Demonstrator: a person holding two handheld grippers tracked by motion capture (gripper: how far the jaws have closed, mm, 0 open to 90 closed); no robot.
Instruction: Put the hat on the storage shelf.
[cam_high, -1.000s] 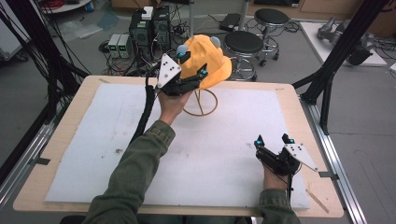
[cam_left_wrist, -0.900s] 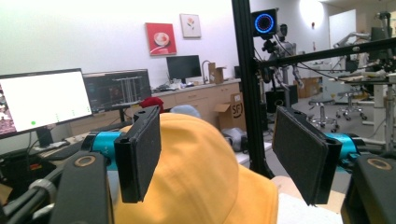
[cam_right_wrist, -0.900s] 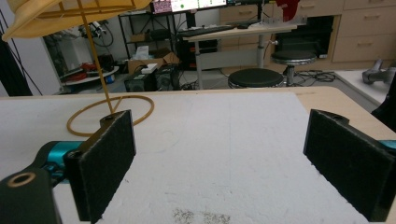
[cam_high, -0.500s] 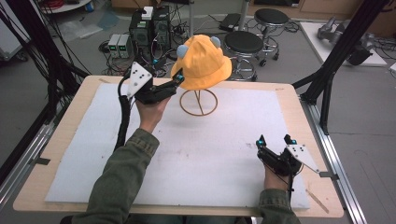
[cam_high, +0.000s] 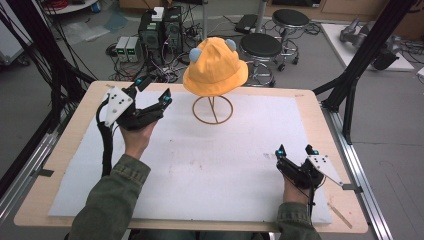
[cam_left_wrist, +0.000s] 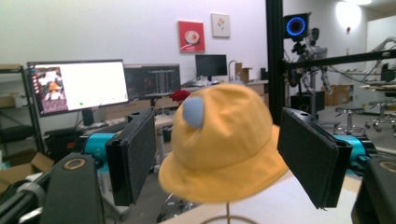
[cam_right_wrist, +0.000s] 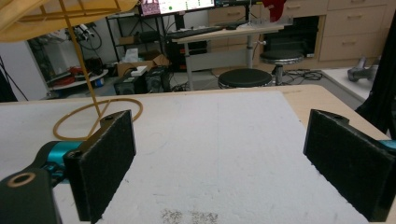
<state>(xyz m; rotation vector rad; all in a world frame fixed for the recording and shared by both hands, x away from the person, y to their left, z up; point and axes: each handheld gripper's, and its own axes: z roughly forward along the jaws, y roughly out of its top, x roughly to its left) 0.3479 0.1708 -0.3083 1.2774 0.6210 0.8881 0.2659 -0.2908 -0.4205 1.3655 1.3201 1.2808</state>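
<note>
So the yellow hat (cam_high: 215, 66) with little blue ears sits on top of a thin wire stand (cam_high: 213, 109) at the far middle of the white mat (cam_high: 210, 165). Left gripper (cam_high: 152, 95) is raised off the table just left of the hat, jaws spread wide with nothing between them. Right gripper (cam_high: 296, 152) rests low on the mat at the near right, well apart from the stand, also wide open and empty.
</note>
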